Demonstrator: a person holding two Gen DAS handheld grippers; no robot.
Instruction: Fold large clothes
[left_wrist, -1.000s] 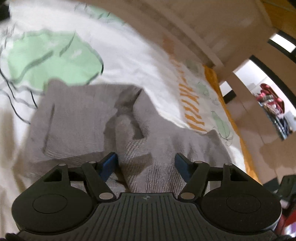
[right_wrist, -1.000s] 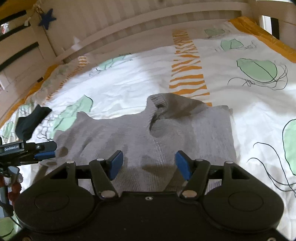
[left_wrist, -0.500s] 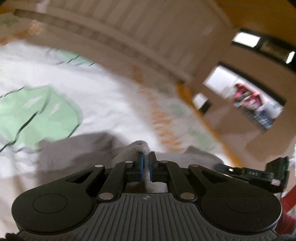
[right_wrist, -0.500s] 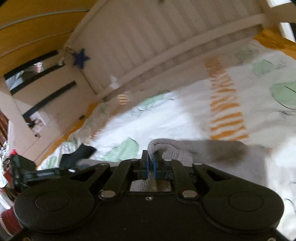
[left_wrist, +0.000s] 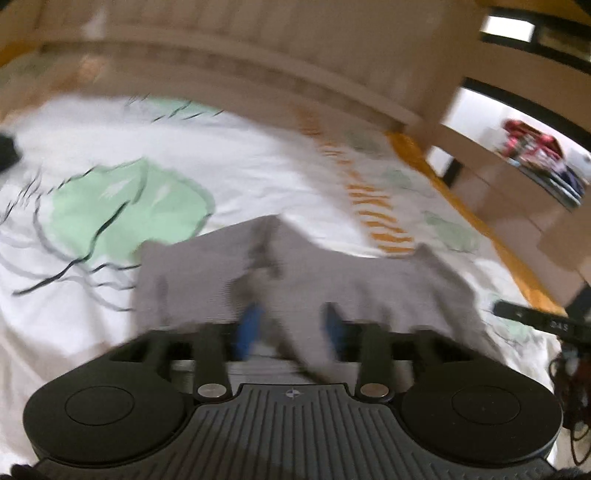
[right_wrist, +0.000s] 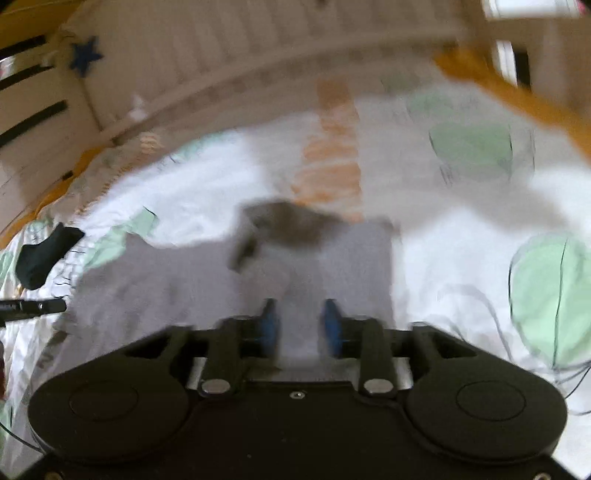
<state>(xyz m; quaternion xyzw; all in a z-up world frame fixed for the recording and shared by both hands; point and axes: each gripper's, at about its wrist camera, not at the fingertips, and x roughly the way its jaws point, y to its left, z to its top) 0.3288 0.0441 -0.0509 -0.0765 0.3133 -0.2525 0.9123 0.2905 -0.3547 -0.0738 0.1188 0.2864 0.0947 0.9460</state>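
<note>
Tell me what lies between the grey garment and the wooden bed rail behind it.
In both wrist views, only the printed bedsheet lies between the grey garment and the wooden rail: white cloth with green leaf shapes and an orange striped band.

A grey knit garment (left_wrist: 369, 273) lies spread on the bedsheet, directly ahead of and beneath both tongs, its near edge running in between their blue pads. In the right wrist view it (right_wrist: 184, 280) reaches further left than right, with a rumpled, darker fold rising at its far edge.
</note>
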